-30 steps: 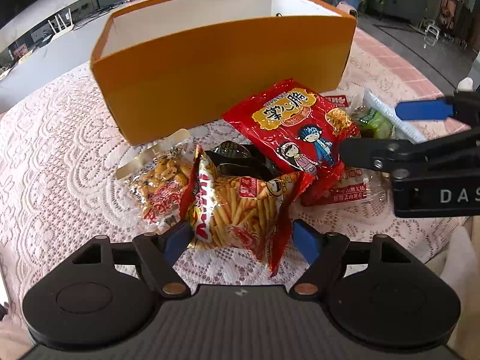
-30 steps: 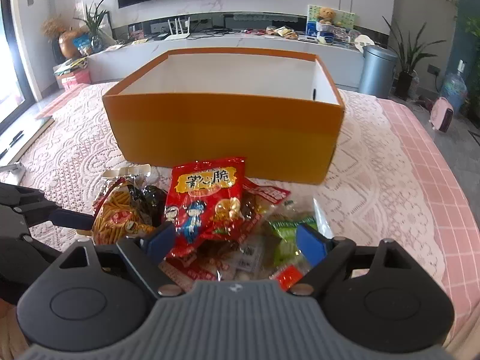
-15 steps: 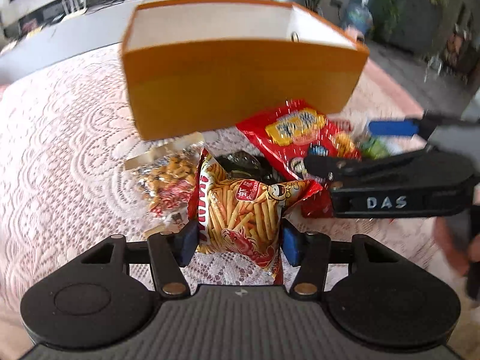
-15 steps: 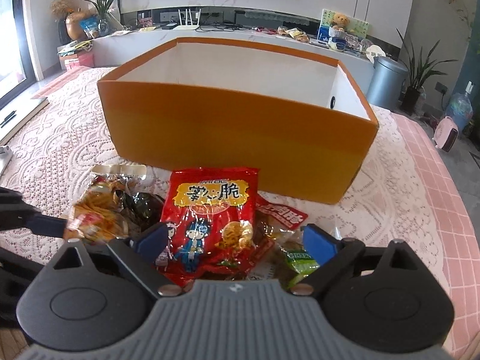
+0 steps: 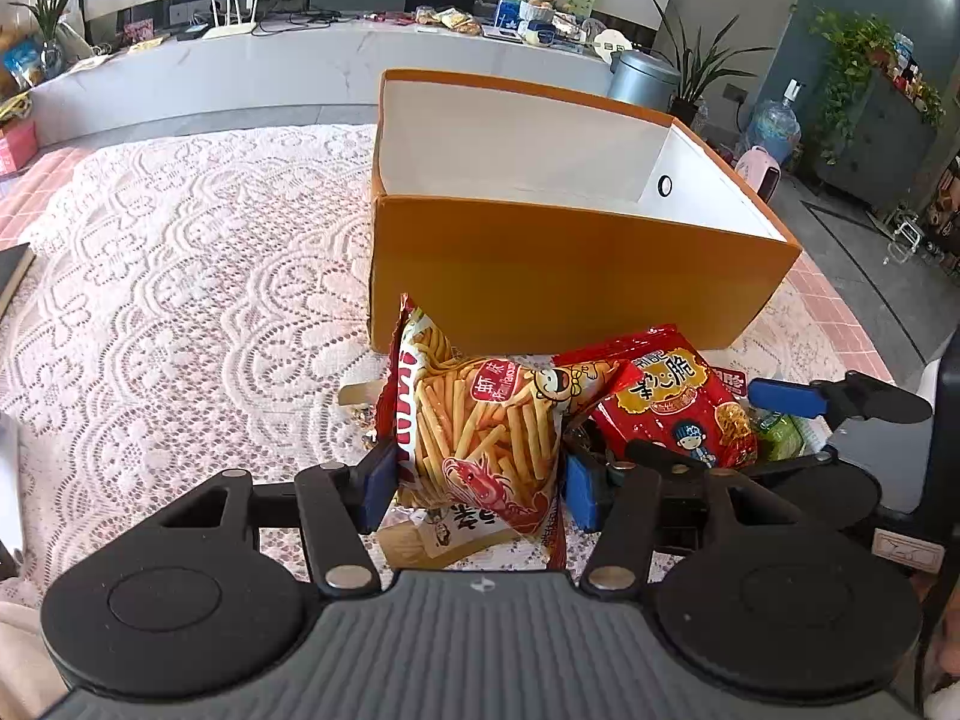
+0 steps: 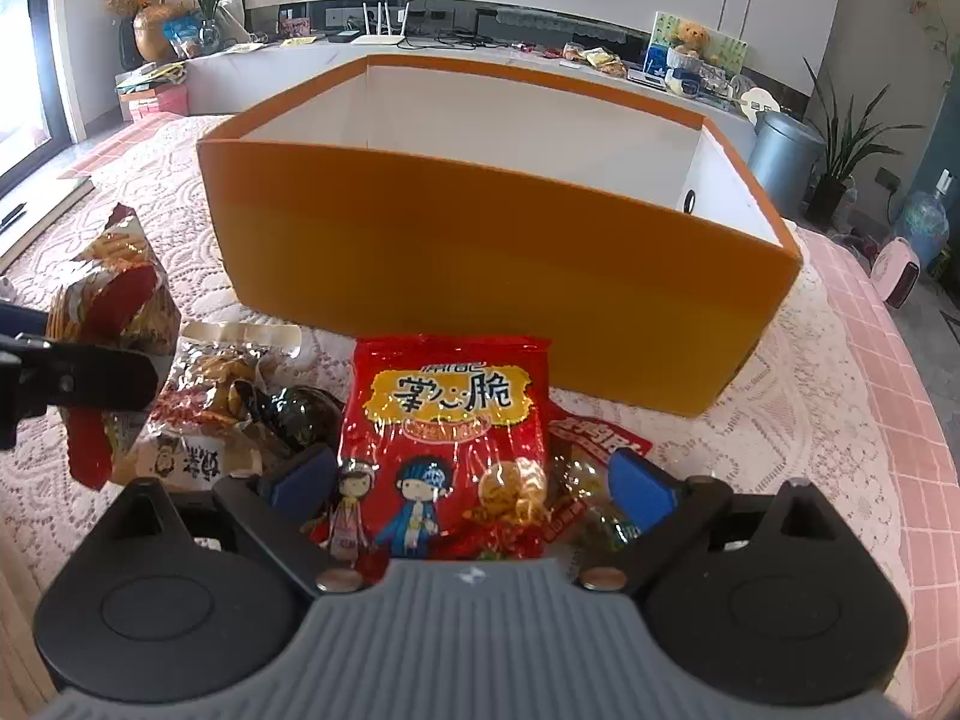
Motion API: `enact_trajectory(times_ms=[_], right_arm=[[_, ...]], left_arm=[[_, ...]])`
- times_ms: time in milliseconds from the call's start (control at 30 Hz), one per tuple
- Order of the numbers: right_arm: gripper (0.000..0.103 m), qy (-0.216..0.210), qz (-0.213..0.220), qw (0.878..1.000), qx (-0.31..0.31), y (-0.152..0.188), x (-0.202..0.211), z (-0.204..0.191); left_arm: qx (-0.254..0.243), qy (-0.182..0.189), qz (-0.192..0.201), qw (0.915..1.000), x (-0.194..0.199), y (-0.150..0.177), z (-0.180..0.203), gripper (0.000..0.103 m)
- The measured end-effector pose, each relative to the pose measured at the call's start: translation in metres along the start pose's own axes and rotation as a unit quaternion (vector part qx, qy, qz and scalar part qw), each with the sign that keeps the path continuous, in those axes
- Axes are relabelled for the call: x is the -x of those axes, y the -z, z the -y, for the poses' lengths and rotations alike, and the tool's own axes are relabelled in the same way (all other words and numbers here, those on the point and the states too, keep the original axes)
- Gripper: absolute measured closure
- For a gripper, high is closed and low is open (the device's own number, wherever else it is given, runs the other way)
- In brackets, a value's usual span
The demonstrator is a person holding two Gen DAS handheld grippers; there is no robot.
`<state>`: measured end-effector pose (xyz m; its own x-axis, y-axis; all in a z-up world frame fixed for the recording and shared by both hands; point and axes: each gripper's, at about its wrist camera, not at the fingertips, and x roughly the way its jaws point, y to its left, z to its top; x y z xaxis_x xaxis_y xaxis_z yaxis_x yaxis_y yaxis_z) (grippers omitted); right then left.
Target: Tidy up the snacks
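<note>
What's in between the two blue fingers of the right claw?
The red snack bag with cartoon kids lies between the right claw's open fingers, plus a few small wrapped snacks beside it. The right wrist view shows this.

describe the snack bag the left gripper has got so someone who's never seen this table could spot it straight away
Start at the big orange box on the lace tablecloth; a pile of snack packets lies before its near wall. At the pile's left end, the shrimp-stick bag is pinched in the left gripper. Only it shows yellow sticks and a red shrimp.
</note>
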<state>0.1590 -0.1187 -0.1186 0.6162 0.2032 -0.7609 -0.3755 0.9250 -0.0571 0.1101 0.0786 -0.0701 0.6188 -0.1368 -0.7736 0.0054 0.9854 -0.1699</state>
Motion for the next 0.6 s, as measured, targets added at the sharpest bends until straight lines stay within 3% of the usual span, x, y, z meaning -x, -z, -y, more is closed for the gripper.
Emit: enact_trajectory(times_ms=[233, 333, 600], right_arm=[[0.017, -0.016, -0.006, 1.000, -0.006, 0.000, -0.007, 0.000], [0.033, -0.010, 0.000, 1.000, 0.011, 0.002, -0.006, -0.006], [0.037, -0.009, 0.007, 1.000, 0.019, 0.001, 0.002, -0.007]], left_arm=[[0.004, -0.006, -0.007, 1.0000, -0.011, 0.003, 0.002, 0.040], [0.002, -0.005, -0.008, 0.9999, -0.014, 0.002, 0.004, 0.040], [-0.001, -0.007, 0.000, 1.0000, -0.008, 0.001, 0.009, 0.040]])
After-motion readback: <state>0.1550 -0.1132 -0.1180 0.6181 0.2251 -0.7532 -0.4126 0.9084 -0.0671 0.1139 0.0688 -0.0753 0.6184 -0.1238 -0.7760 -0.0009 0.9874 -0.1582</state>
